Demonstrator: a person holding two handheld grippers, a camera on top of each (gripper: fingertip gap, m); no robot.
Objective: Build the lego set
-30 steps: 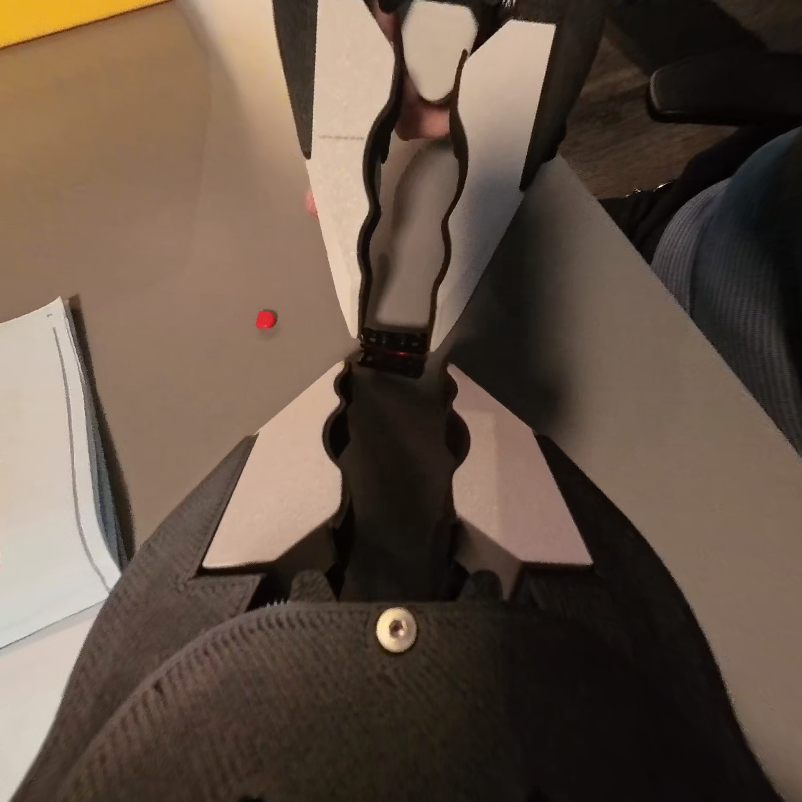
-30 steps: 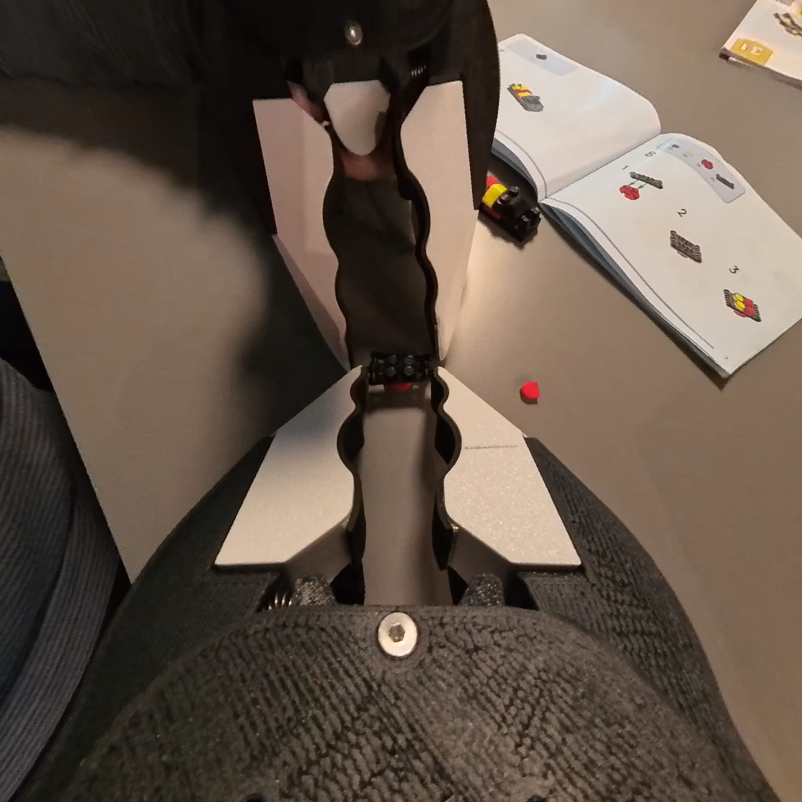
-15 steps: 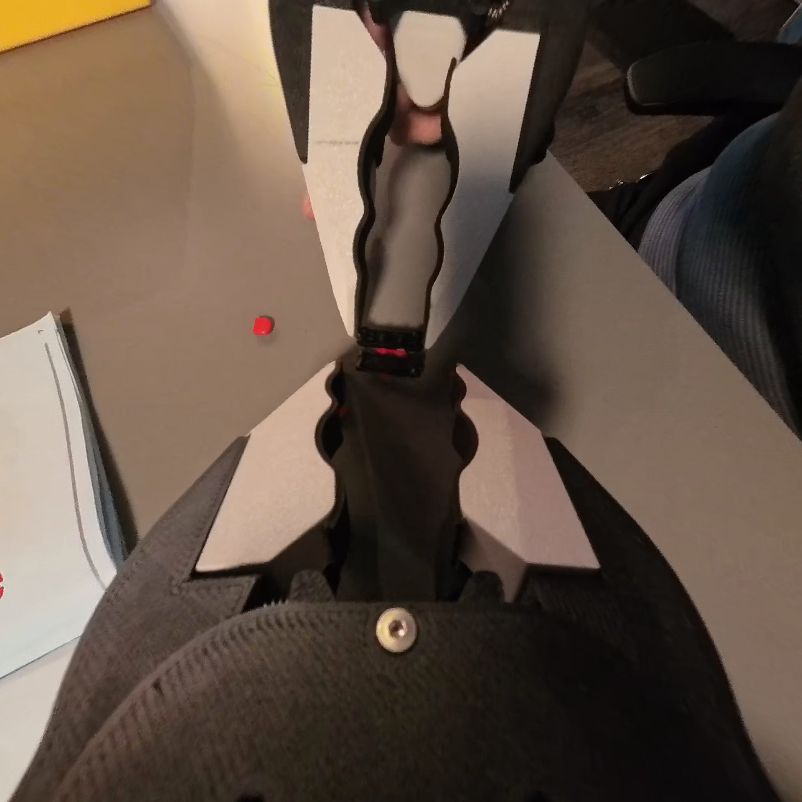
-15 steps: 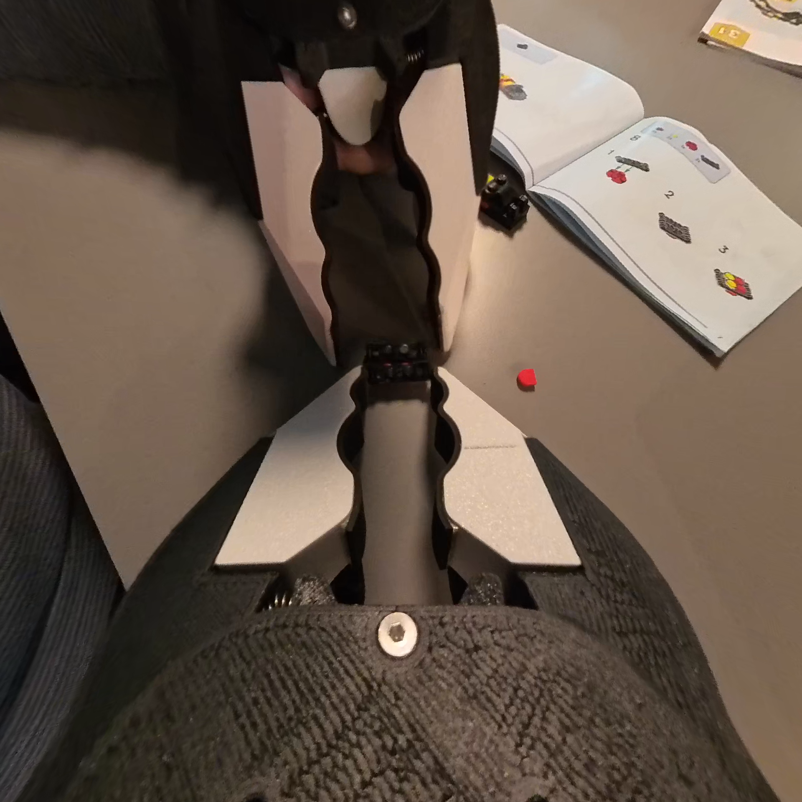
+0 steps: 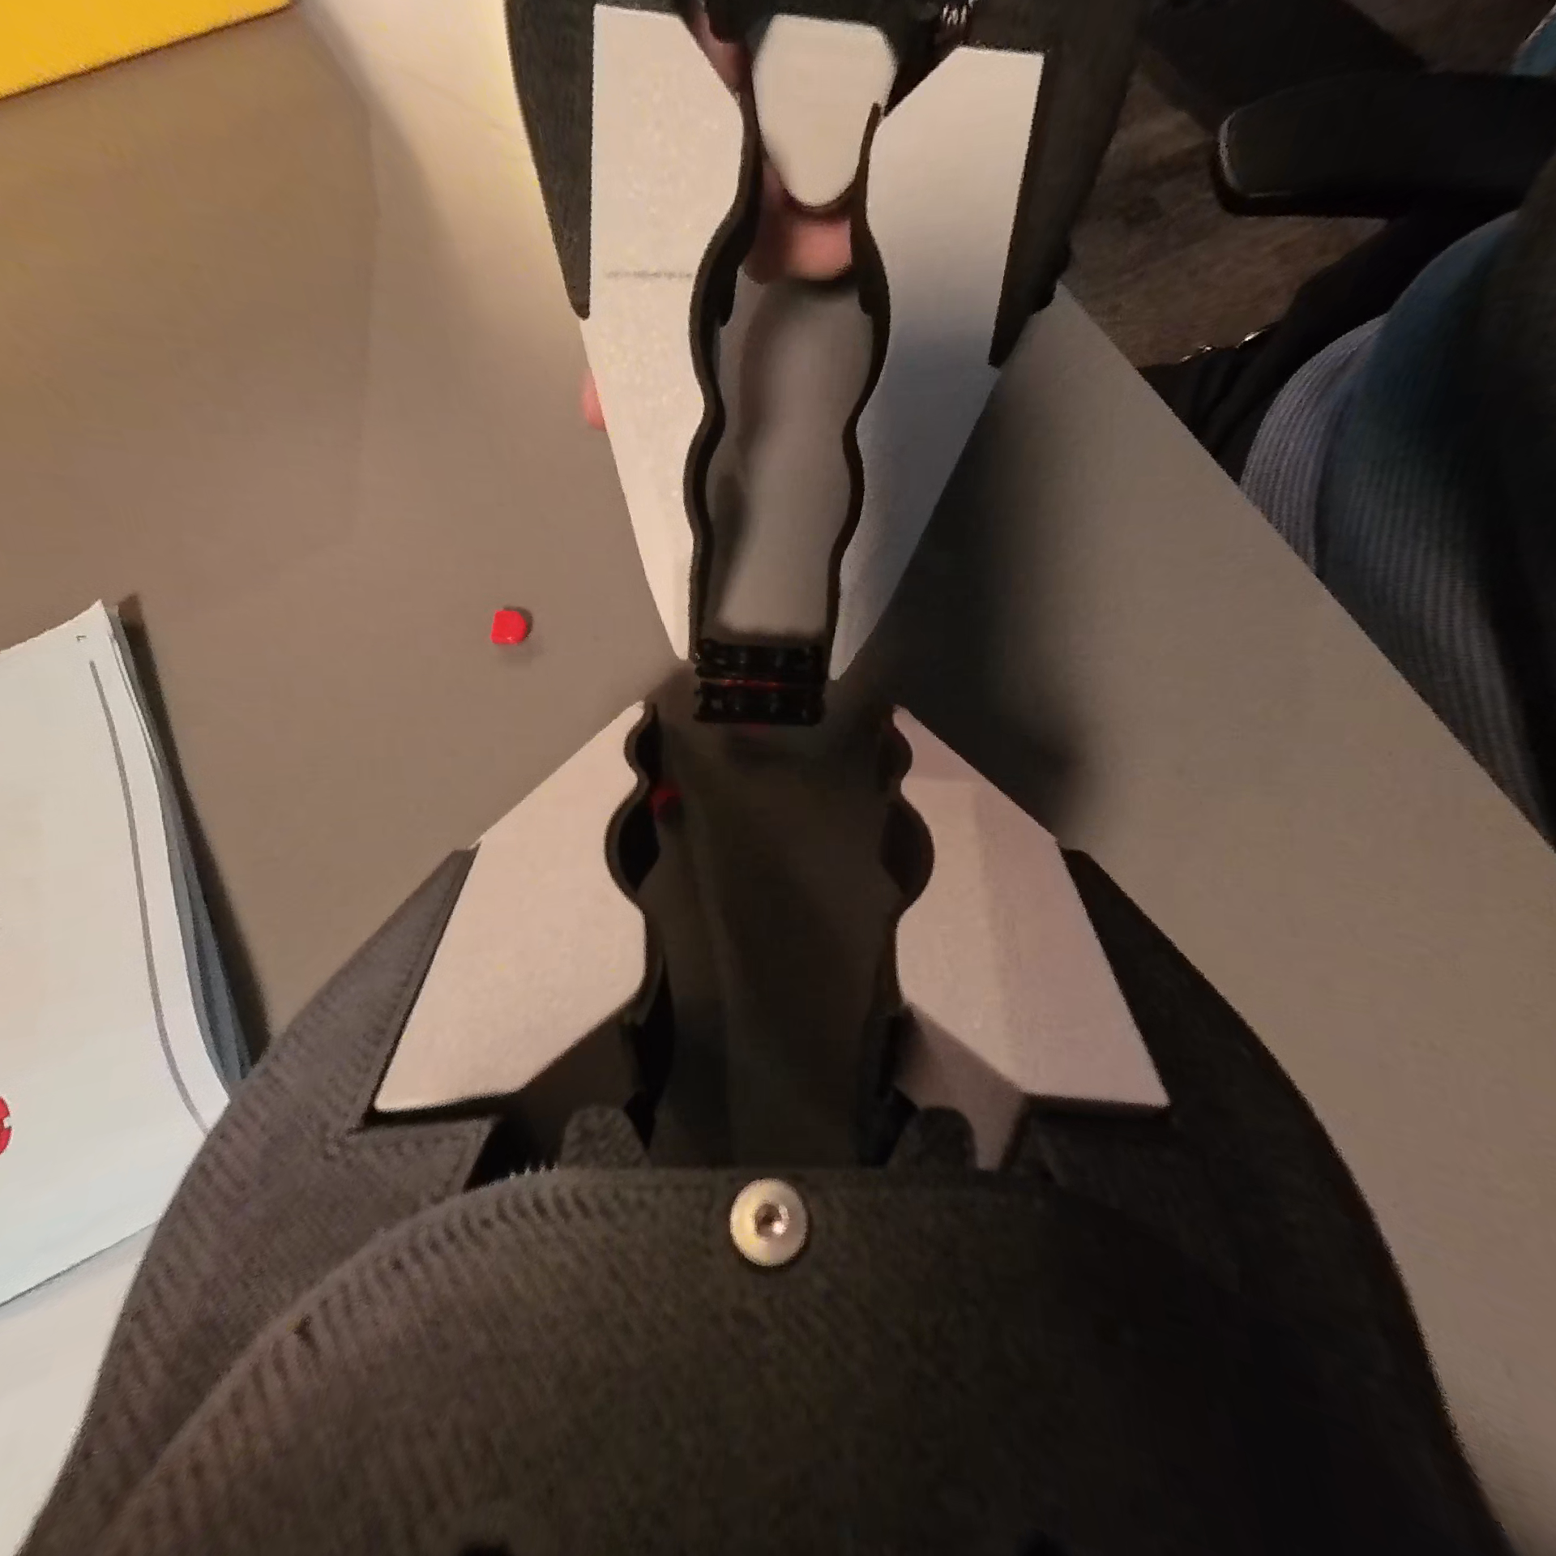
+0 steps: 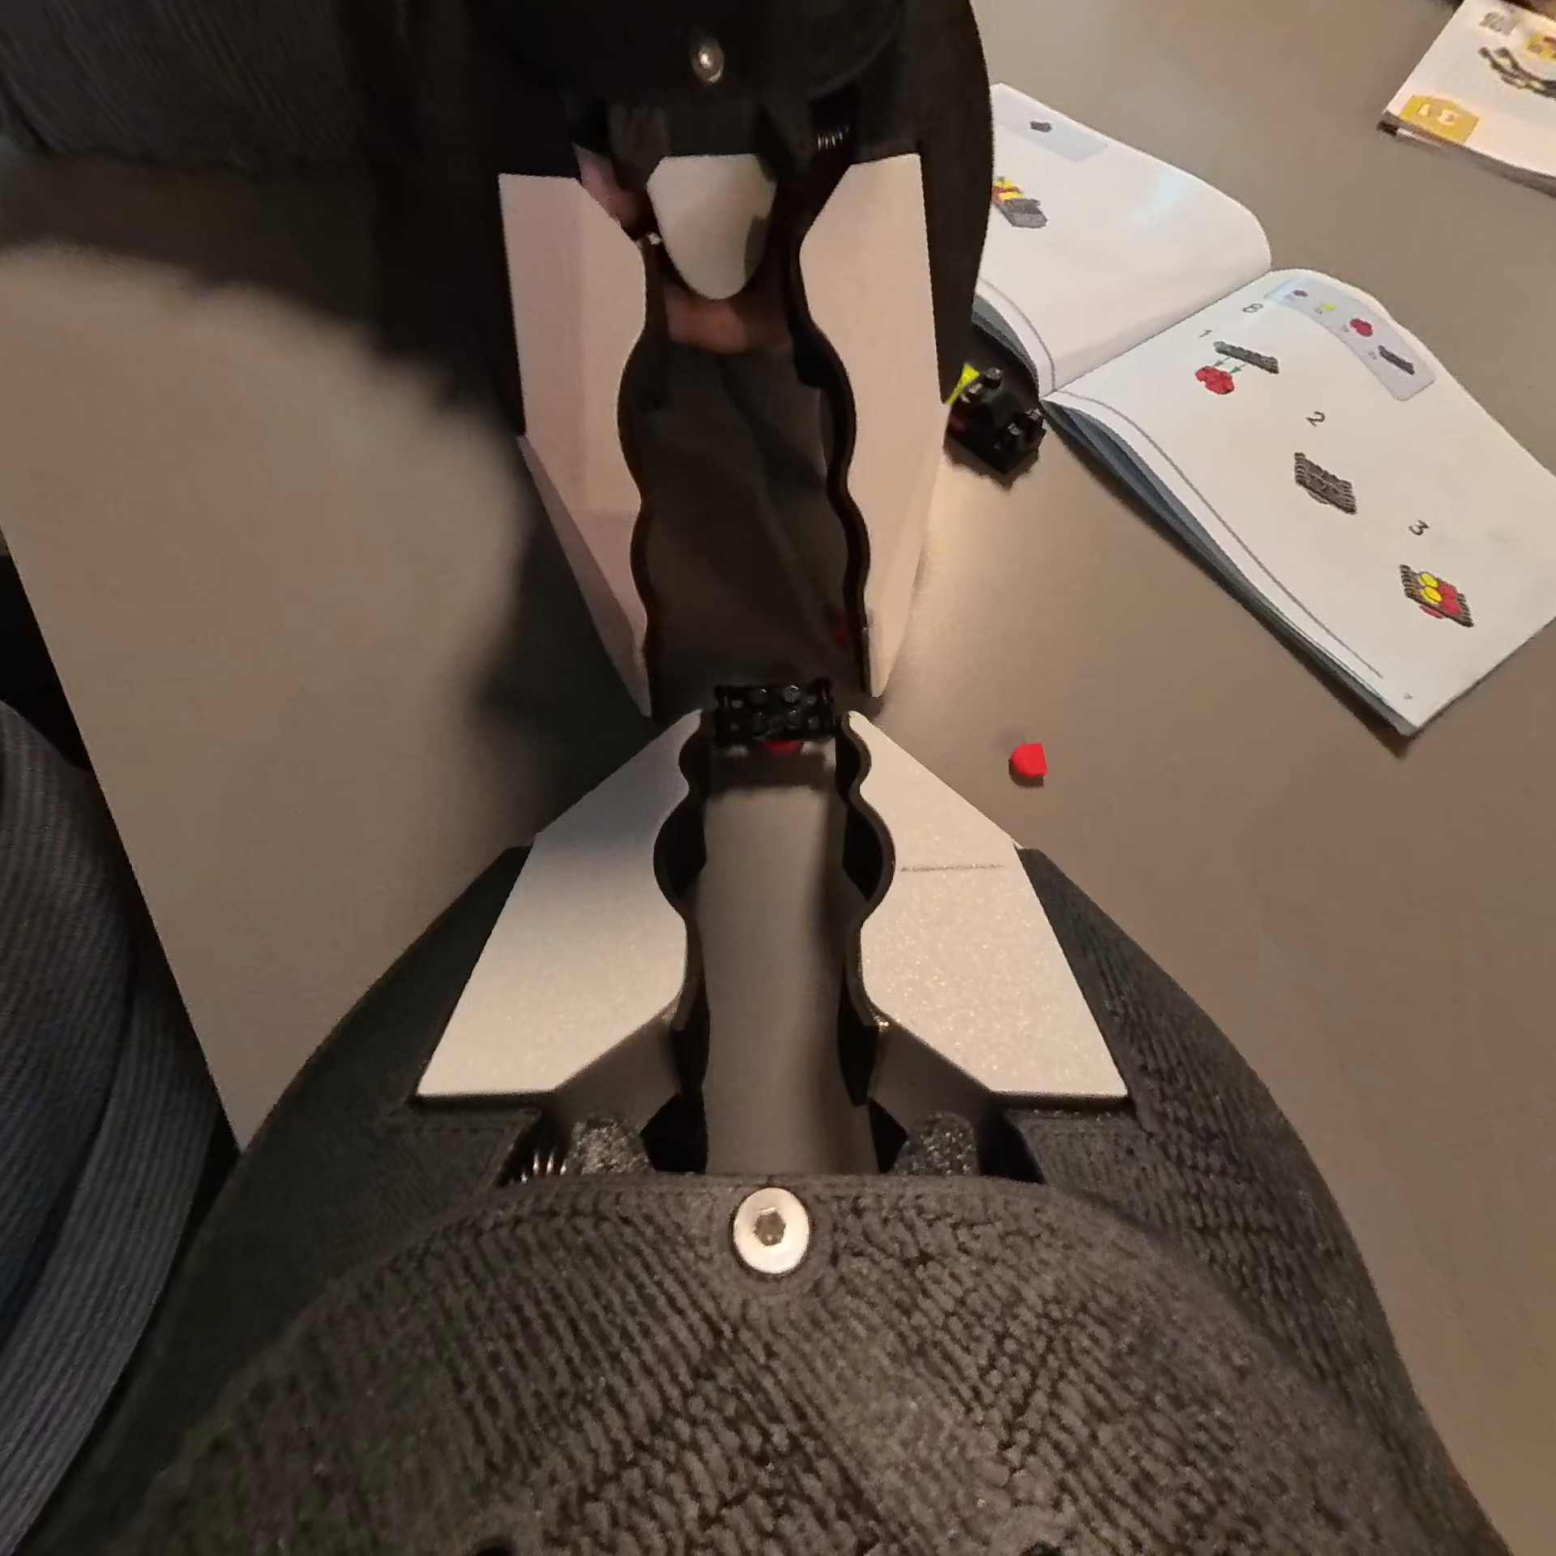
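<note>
My two grippers meet tip to tip above the grey table (image 5: 1137,674). My right gripper (image 6: 770,726) is shut on a small stack of black lego plates (image 6: 770,706) with a red piece showing under it. In the left wrist view the stack (image 5: 758,684) sits at the right gripper's tips (image 5: 762,658). My left gripper (image 5: 770,722) stands just short of the stack, its fingers spread a little wider than the plates and apart from them. A small red bit (image 5: 665,796) clings to the inner side of its left finger.
A loose red piece (image 6: 1027,762) lies on the table to the right. An open instruction booklet (image 6: 1263,438) lies beyond it, with a small black and yellow build (image 6: 998,425) at its near edge. A second booklet (image 6: 1490,101) is at the far corner. The table edge and a person's legs (image 5: 1389,505) are close. Both grippers' tips are close together, under 4 cm apart.
The left gripper's fingers have spread slightly and let go of the black plates. The stack now stays in the right gripper. Both grippers shifted a little.
</note>
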